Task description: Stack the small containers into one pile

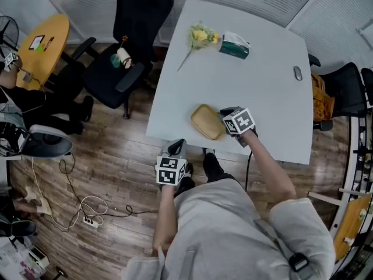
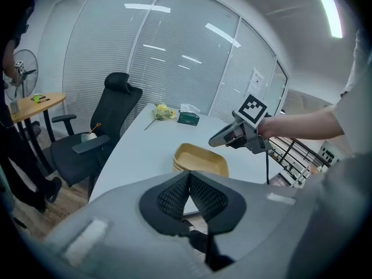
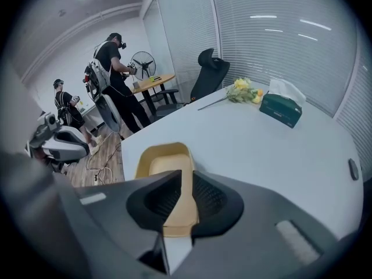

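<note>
Containers (image 3: 163,158) lie within right tool (image 3: 186,178).

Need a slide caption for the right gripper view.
Right claw open astride the near rim of the stacked yellow containers on the white table.

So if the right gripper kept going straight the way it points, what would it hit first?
The stack of tan containers: its near rim sits between the right gripper's parted jaws, so it would likely press into that rim at once, with the white table just beneath.
</note>
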The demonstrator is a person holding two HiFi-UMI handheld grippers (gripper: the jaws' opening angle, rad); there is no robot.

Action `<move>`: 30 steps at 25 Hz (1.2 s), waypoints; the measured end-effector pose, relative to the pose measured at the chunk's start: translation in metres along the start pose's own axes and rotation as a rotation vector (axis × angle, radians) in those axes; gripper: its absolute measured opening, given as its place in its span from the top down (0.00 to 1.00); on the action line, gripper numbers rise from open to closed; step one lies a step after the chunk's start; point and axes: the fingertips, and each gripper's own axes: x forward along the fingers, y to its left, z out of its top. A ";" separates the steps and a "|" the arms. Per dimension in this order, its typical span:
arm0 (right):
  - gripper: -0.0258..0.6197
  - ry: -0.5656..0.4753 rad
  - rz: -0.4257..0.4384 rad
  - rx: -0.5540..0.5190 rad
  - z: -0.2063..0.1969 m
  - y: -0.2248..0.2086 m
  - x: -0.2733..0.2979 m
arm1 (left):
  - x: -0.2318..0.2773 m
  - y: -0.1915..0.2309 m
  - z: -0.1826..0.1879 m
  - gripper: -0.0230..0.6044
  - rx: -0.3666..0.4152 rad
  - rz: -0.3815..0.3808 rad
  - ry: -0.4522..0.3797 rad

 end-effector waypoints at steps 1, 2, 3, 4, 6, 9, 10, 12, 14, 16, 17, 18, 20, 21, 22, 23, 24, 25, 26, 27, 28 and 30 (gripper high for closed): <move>0.87 -0.014 -0.004 0.013 -0.001 0.002 -0.004 | 0.000 -0.001 -0.001 0.95 0.009 -0.011 0.003; 0.87 -0.030 -0.006 0.027 -0.003 0.004 -0.009 | 0.000 -0.003 -0.002 0.95 0.019 -0.022 0.008; 0.87 -0.048 -0.006 0.041 -0.005 0.007 -0.013 | 0.001 -0.005 -0.004 0.95 0.029 -0.033 0.013; 0.87 -0.066 -0.004 0.056 -0.007 0.011 -0.016 | 0.001 -0.007 -0.004 0.95 0.040 -0.045 0.018; 0.87 -0.098 -0.009 0.091 -0.015 0.017 -0.024 | 0.001 -0.011 -0.007 0.95 0.061 -0.069 0.027; 0.87 -0.137 -0.027 0.152 -0.031 0.028 -0.034 | 0.000 -0.017 -0.011 0.95 0.085 -0.104 0.036; 0.87 -0.150 -0.032 0.176 -0.037 0.032 -0.037 | -0.001 -0.018 -0.013 0.95 0.091 -0.114 0.037; 0.87 -0.181 -0.043 0.232 -0.050 0.042 -0.044 | -0.003 -0.021 -0.016 0.95 0.100 -0.130 0.037; 0.87 -0.213 -0.058 0.283 -0.061 0.050 -0.049 | -0.004 -0.024 -0.018 0.95 0.108 -0.145 0.038; 0.87 -0.240 -0.074 0.319 -0.070 0.059 -0.053 | -0.004 -0.026 -0.022 0.95 0.116 -0.159 0.046; 0.87 -0.254 -0.080 0.334 -0.073 0.064 -0.055 | -0.004 -0.027 -0.025 0.95 0.120 -0.164 0.051; 0.87 -0.269 -0.086 0.350 -0.076 0.069 -0.056 | -0.004 -0.028 -0.028 0.95 0.123 -0.169 0.055; 0.87 -0.303 -0.100 0.380 -0.079 0.080 -0.060 | -0.005 -0.030 -0.031 0.95 0.132 -0.177 0.062; 0.87 -0.321 -0.108 0.397 -0.081 0.085 -0.063 | -0.005 -0.031 -0.032 0.95 0.136 -0.180 0.063; 0.87 -0.340 -0.116 0.415 -0.082 0.090 -0.066 | -0.005 -0.033 -0.032 0.95 0.141 -0.183 0.064; 0.87 -0.357 -0.123 0.433 -0.084 0.094 -0.069 | -0.006 -0.034 -0.032 0.95 0.144 -0.185 0.063; 0.87 -0.373 -0.130 0.448 -0.085 0.100 -0.072 | -0.006 -0.035 -0.032 0.95 0.148 -0.187 0.064; 0.87 -0.388 -0.137 0.459 -0.086 0.104 -0.074 | -0.007 -0.035 -0.032 0.95 0.151 -0.189 0.064; 0.87 -0.400 -0.145 0.463 -0.087 0.109 -0.075 | -0.007 -0.036 -0.032 0.95 0.156 -0.192 0.064; 0.87 -0.410 -0.153 0.459 -0.088 0.112 -0.076 | -0.008 -0.037 -0.033 0.95 0.161 -0.195 0.064; 0.87 -0.416 -0.162 0.451 -0.090 0.114 -0.078 | -0.008 -0.038 -0.033 0.95 0.165 -0.198 0.064; 0.87 -0.428 -0.180 0.438 -0.094 0.118 -0.081 | -0.009 -0.042 -0.036 0.95 0.173 -0.203 0.064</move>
